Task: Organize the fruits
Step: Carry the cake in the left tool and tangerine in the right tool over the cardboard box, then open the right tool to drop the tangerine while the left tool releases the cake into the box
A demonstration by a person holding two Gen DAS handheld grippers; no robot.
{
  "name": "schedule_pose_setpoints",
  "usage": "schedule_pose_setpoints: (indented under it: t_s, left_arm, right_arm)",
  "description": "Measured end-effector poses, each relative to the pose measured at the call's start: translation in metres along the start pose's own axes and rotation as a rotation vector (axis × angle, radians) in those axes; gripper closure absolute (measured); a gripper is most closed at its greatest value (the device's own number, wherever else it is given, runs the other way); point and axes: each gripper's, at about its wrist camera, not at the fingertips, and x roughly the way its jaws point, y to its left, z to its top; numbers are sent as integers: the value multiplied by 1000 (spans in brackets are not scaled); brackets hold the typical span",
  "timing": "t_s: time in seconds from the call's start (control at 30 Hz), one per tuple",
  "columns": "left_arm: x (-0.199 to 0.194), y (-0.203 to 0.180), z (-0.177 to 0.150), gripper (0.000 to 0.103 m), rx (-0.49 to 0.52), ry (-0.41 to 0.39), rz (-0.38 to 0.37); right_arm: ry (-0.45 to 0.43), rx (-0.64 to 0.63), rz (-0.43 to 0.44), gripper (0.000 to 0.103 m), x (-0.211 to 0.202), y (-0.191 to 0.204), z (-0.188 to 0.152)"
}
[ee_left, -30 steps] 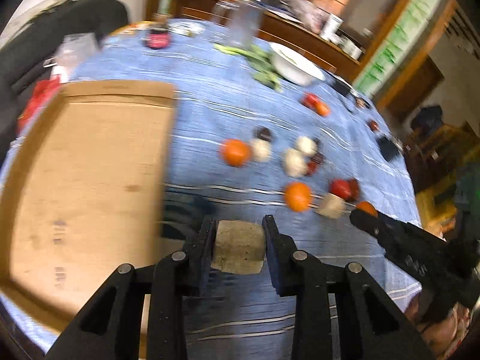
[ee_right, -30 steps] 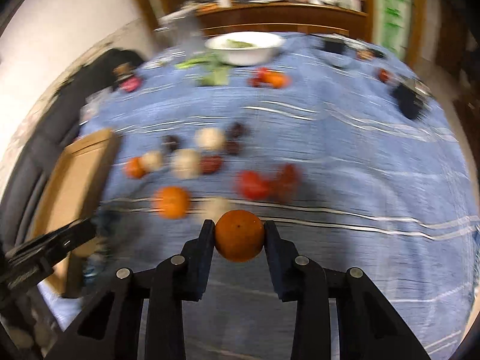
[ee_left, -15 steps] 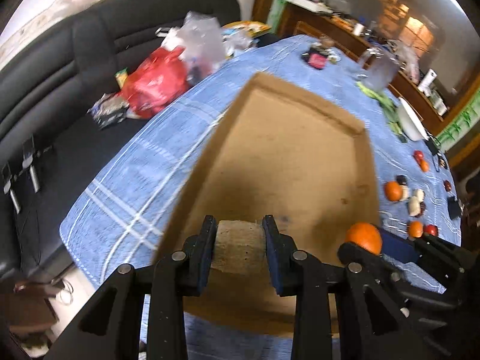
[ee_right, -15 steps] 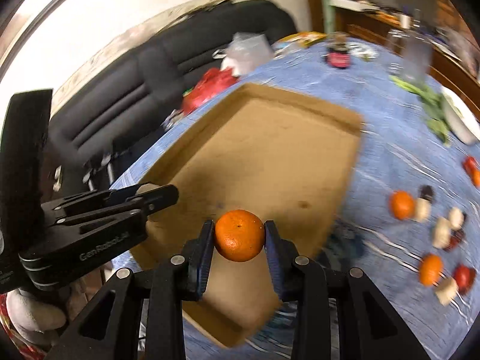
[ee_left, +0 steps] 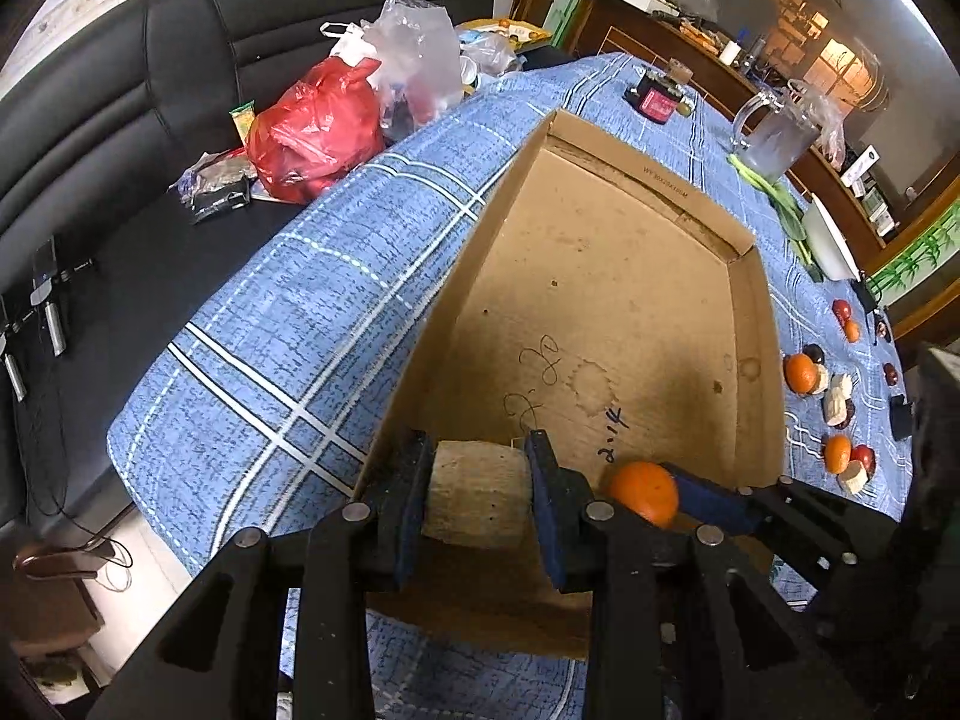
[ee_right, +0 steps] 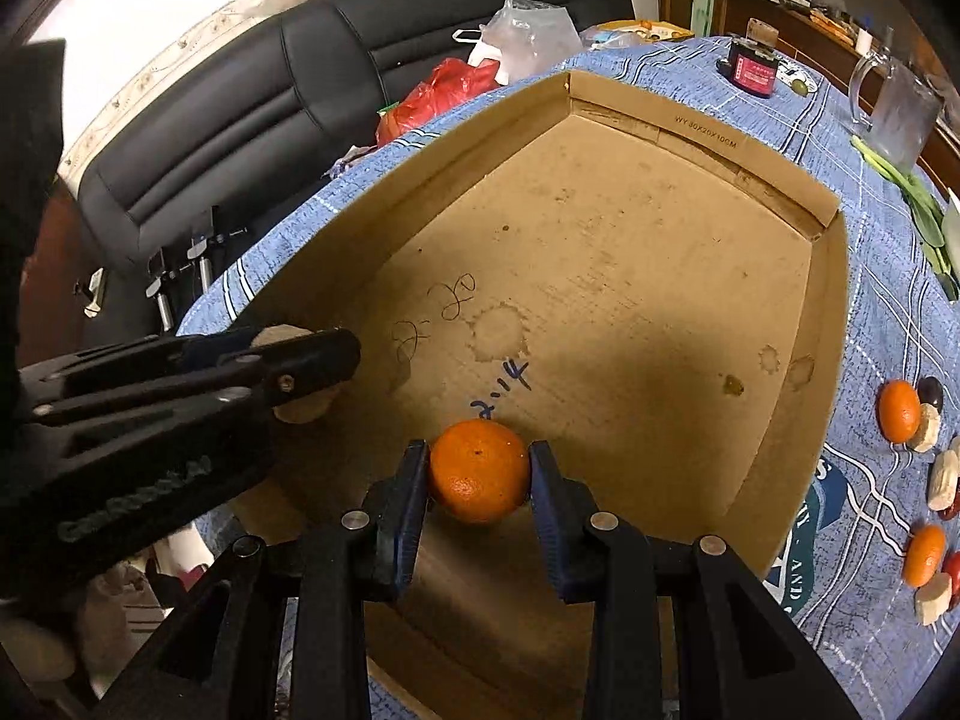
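Observation:
My left gripper (ee_left: 479, 495) is shut on a pale beige chunk of fruit (ee_left: 477, 495) and holds it over the near edge of an open cardboard box (ee_left: 600, 276). My right gripper (ee_right: 479, 474) is shut on an orange (ee_right: 479, 471) inside the near part of the box (ee_right: 600, 252). The orange also shows in the left wrist view (ee_left: 643, 492), just right of the chunk. The left gripper (ee_right: 288, 369) with its chunk (ee_right: 303, 411) shows at the left of the right wrist view.
More oranges (ee_right: 899, 411), pale chunks (ee_right: 942, 477) and dark red fruits (ee_left: 841, 309) lie on the blue cloth right of the box. A glass jug (ee_left: 774, 135), a white bowl (ee_left: 831, 237) and a red-labelled item (ee_left: 657, 99) stand beyond. Bags (ee_left: 318, 132) lie on a black sofa at left.
Both grippers swung left from the fruit rows to the box, each still holding its fruit. In the last half second they came down lower into the near part of the box.

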Motion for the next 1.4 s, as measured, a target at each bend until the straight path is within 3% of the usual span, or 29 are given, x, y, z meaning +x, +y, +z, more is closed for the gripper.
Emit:
schedule_pose_setpoints:
  t_s: [0.13, 0.2, 0.4, 0.57, 0.67, 0.73, 0.77, 0.8, 0.9, 0.93, 1.03, 1.13, 1.2, 1.3, 1.4]
  left_arm:
    - [-14, 4, 5, 71, -13, -44, -2]
    - [-25, 4, 9, 63, -27, -83, 3]
    - [-55, -16, 13, 62, -17, -191, 8]
    - [-80, -46, 13, 62, 31, -310, 29]
    - [-98, -63, 10, 51, 56, -387, 41]
    - [-110, -74, 10, 45, 69, -420, 44]
    - [-113, -78, 10, 39, 74, -427, 49]
    - [-118, -83, 9, 31, 80, -437, 58]
    - [-126, -100, 8, 8, 93, -467, 174]
    - [-126, -103, 8, 8, 99, -471, 193]
    - [-115, -115, 12, 8, 110, -423, 184]
    - [-87, -130, 12, 8, 120, -349, 130]
    - [-67, -140, 8, 8, 134, -283, 93]
    - [-32, -161, 4, 8, 163, -173, 26]
    - [-7, -187, -6, 8, 214, -102, -17]
  right_arm:
    - [-6, -6, -5, 66, -2, 3, -1]
    - [-7, -3, 0, 66, -5, 4, -2]
    - [-74, 29, -6, 61, -34, -6, -10]
    - [-151, 111, -75, 59, -68, -33, -23]
    - [-236, 132, -166, 59, -92, -44, -32]
    - [-294, 143, -243, 42, -107, -49, -39]
    - [-315, 152, -266, 22, -114, -52, -41]
    - [-334, 166, -284, 12, -120, -57, -44]
    - [-349, 209, -283, 12, -133, -75, -50]
    - [-345, 229, -277, 12, -136, -82, -53]
    - [-356, 306, -299, 12, -150, -108, -68]
    - [-364, 382, -403, 12, -159, -143, -96]
    - [-317, 442, -454, 13, -158, -166, -113]
    - [-241, 595, -428, 13, -156, -207, -147]
    - [-199, 661, -437, 13, -155, -229, -169]
